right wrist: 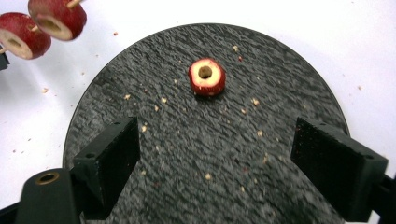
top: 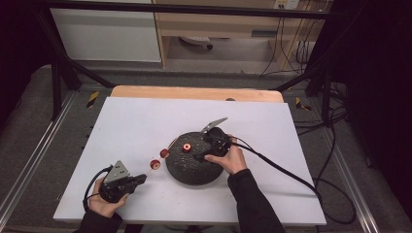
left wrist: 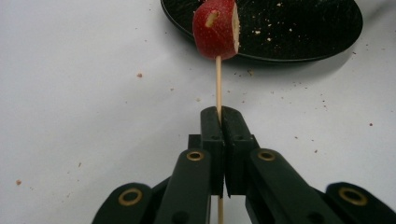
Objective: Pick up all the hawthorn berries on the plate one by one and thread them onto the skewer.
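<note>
- Left gripper [left wrist: 219, 116] clamps a thin wooden skewer [left wrist: 218, 84] threaded with red, pale-fleshed fruit slices [left wrist: 215, 29].
- Right gripper [right wrist: 215, 149] gapes empty; ahead, a cored slice [right wrist: 206, 76] lies on the speckled black plate [right wrist: 280, 107].

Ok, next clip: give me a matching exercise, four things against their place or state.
Things:
1. left gripper
2. right gripper
3. cored fruit piece
4. skewered fruit pieces

Place or state:
A. lying alone on the black plate
B. jaws apart, nothing between them, above the plate
C. shut on the wooden skewer
D. threaded on the stick, off the plate's edge, over the white table

Pairs: 1-C, 2-B, 3-A, 4-D
</note>
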Demonstrator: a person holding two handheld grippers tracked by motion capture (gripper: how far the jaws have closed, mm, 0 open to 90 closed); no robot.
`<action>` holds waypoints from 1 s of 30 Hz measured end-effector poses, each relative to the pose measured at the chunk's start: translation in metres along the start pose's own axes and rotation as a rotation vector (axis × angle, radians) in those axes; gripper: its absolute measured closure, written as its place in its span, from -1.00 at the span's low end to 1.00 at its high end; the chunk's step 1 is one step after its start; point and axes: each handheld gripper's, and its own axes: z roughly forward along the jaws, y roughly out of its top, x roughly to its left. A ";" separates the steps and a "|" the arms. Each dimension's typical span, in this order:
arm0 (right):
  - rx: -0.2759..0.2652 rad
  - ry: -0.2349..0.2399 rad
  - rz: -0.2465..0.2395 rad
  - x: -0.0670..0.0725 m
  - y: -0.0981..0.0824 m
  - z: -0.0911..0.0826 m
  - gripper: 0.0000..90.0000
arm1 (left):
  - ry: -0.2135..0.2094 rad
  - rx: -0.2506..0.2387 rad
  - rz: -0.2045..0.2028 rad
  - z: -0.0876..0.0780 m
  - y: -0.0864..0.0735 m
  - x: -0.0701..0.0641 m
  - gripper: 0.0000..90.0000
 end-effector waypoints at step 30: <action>0.140 0.074 -0.094 -0.007 0.043 0.063 0.12 | 0.015 -0.004 -0.006 -0.001 0.000 0.001 0.96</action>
